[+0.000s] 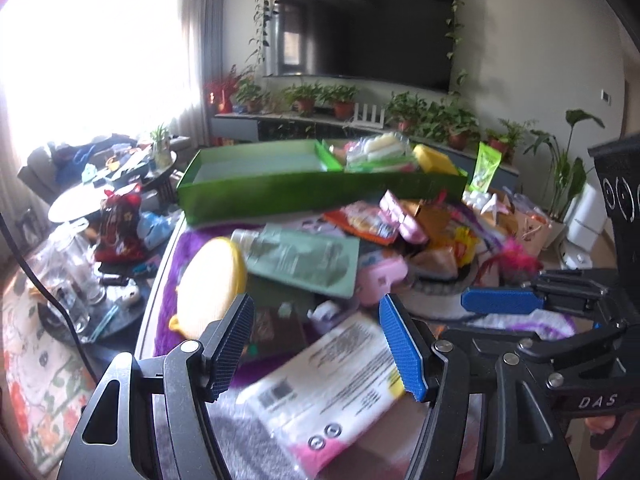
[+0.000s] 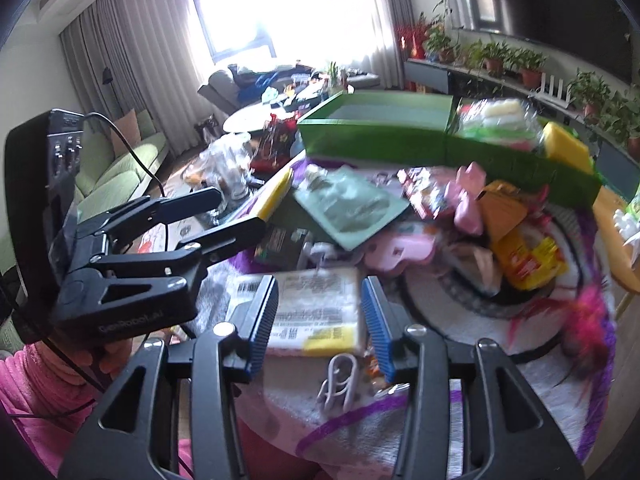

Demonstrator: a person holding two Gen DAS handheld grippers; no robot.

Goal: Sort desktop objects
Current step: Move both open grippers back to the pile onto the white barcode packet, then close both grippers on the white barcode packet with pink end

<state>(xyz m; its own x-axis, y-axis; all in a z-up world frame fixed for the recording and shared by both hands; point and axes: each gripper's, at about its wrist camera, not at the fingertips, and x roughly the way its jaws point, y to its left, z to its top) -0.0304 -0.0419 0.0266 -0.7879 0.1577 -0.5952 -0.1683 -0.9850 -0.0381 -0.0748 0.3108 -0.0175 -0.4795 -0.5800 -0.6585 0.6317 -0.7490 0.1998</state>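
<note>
Hovering over a crowded bench, both tools are empty, and here is where it could get messy. The left gripper (image 1: pixel 316 348) has its jaws wide apart above a white labelled packet (image 1: pixel 320 384) with a pink edge, and the right gripper (image 2: pixel 320 320) has its jaws apart around that same packet (image 2: pixel 316 312) in its own view, neither clamped on anything. Both frames are blurred, so a closing move made at this pace risks a missed or skewed pinch. The packet looks flat and slippery; I'd expect the pads to slide off or catch only a corner and let it droop. Both tools sit near each other, and two of them going for one packet could knock fingers together. Just beyond lies a loose heap: a grey-green pouch (image 1: pixel 304 260), a yellow round case (image 1: pixel 210 284), pink items, orange snack packs. Anything dragged through could shove neighbours off the bench edge. The green tray (image 1: pixel 248 196) waits at the far side, its left compartment bare, its right one already stuffed, so a drop there may spill over the wall. A white cable clip (image 2: pixel 338 380) near the right jaws could snag.
</note>
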